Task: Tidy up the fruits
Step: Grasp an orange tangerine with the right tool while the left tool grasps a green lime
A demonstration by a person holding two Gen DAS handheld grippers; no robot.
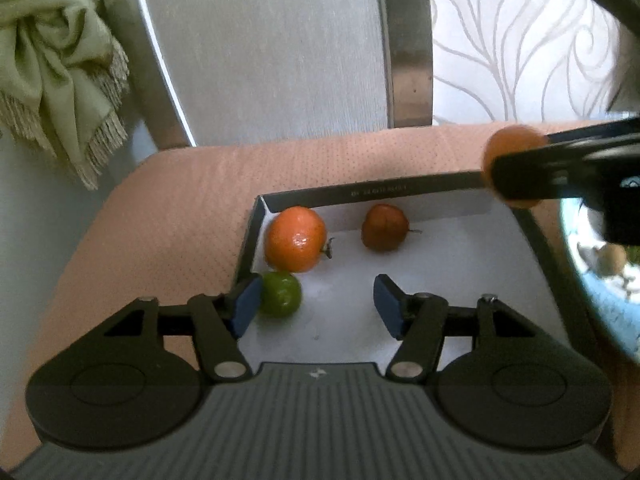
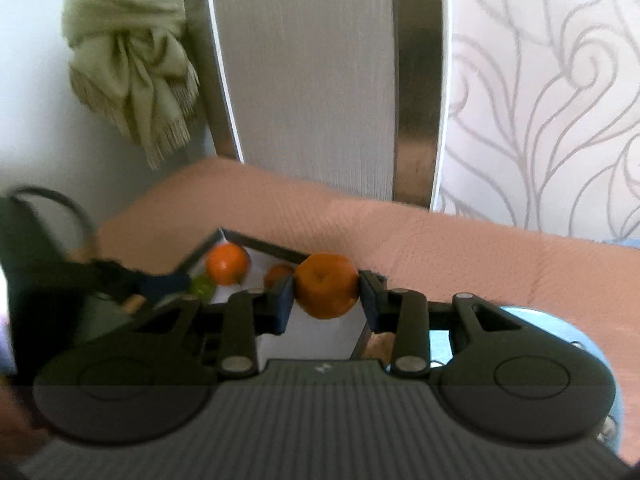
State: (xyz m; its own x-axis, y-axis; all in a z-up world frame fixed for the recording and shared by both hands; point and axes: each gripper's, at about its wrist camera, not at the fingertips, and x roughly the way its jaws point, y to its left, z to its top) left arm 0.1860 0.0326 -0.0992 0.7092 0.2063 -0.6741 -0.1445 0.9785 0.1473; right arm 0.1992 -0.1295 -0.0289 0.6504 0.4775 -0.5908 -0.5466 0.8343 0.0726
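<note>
A shallow white box with dark walls point(image 1: 368, 192) lies on a peach cloth. In it lie an orange tangerine point(image 1: 295, 239), a darker brownish fruit point(image 1: 384, 227) and a green lime point(image 1: 280, 293). My left gripper point(image 1: 316, 304) is open and empty over the box, its left pad beside the lime. My right gripper point(image 2: 326, 298) is shut on an orange tangerine point(image 2: 326, 286) and holds it above the box's right side; it also shows in the left wrist view point(image 1: 514, 164). The box point(image 2: 312, 336) and its fruits show behind it.
A light blue bowl point(image 2: 516, 316) sits right of the box; it shows in the left wrist view point(image 1: 600, 280) too. A chair back point(image 1: 280, 48) stands behind, with a green fringed cloth point(image 1: 60, 64) hanging at left. A patterned curtain point(image 1: 520, 40) is at right.
</note>
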